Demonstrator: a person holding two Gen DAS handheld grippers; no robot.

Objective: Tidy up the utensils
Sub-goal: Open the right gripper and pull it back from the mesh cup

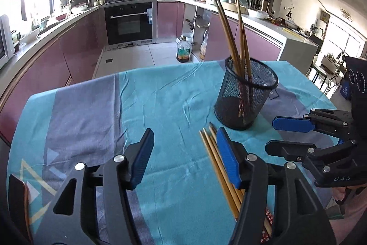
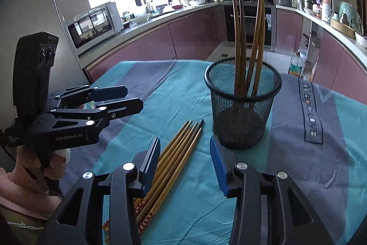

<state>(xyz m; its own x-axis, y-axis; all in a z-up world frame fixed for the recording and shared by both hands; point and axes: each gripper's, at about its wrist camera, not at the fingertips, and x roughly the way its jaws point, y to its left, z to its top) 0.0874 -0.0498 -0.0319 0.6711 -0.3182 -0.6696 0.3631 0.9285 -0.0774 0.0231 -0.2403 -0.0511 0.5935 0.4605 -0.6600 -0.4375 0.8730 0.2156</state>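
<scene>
A bundle of loose chopsticks (image 2: 174, 160) lies flat on the blue tablecloth (image 2: 160, 88), just beside the black mesh cup (image 2: 243, 105), with the tips pointing toward the base of the cup and the patterned ends toward the camera. Several more chopsticks (image 2: 250, 43) stand upright inside the cup, leaning against its rim in two small groups.

The right gripper (image 2: 184, 161) hovers over the flat bundle on the near side of the cup, jaws released and parted with nothing pressed between the blue pads; some of the chopsticks lie below the gap, others run under its left finger. The left gripper (image 1: 184, 156) sits further from the cup, to the left of the bundle, also released and empty, its right finger over the edge of the chopsticks. A hand (image 2: 34, 167) grips the left gripper's handle.

Beyond the cup are purple kitchen cabinets (image 2: 160, 38) and a black oven (image 1: 130, 22).
</scene>
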